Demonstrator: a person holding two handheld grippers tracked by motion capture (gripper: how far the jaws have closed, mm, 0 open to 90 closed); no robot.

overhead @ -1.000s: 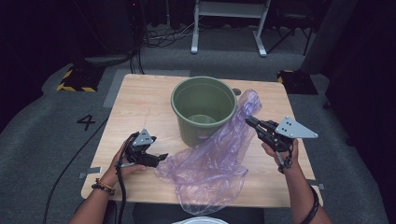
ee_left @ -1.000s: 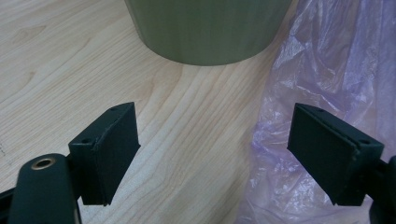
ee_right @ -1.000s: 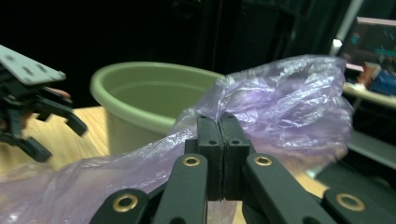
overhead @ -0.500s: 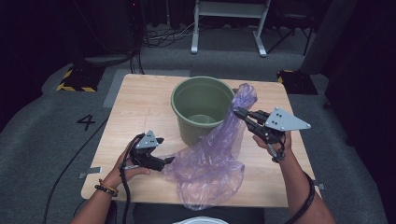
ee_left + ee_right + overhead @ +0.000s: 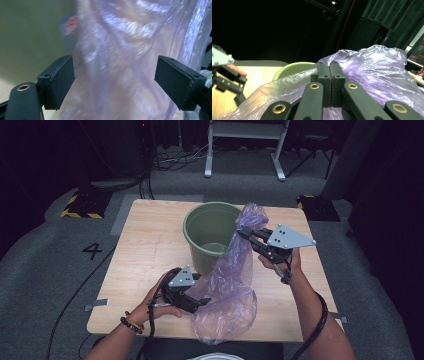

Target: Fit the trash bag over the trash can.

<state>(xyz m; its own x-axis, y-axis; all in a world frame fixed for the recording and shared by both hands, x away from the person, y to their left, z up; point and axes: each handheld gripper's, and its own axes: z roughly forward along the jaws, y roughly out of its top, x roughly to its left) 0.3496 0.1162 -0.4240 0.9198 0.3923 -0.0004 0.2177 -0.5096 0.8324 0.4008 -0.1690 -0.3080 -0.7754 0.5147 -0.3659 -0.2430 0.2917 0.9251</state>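
A thin, translucent purple plastic bag stretches from the near middle of the wooden worktop up to the right rim of a green bucket. Its lower part lies crumpled and puffed on the worktop close to the near edge, while its upper end is lifted and bunched beside the bucket's rim, just above it in the high view. The bucket stands upright near the middle of the worktop, toward the far side, with its inside open to view.

The right gripper holds the bag's raised end: in the right gripper view its two black fingers are pressed flat together with the purple film pinched between them, and the bag billows out to either side, with the bucket's pale green rim just behind. The person's right hand grips this tool from below, its grey plate on top.

The left gripper sits low at the bag's left side, near the worktop. In the left gripper view its fingers stand wide apart, and the bag hangs in front of them and across the gap; whether either finger touches the film I cannot tell. The left hand holds it, with a beaded band at the wrist.

A "4" is marked on the grey floor at left.
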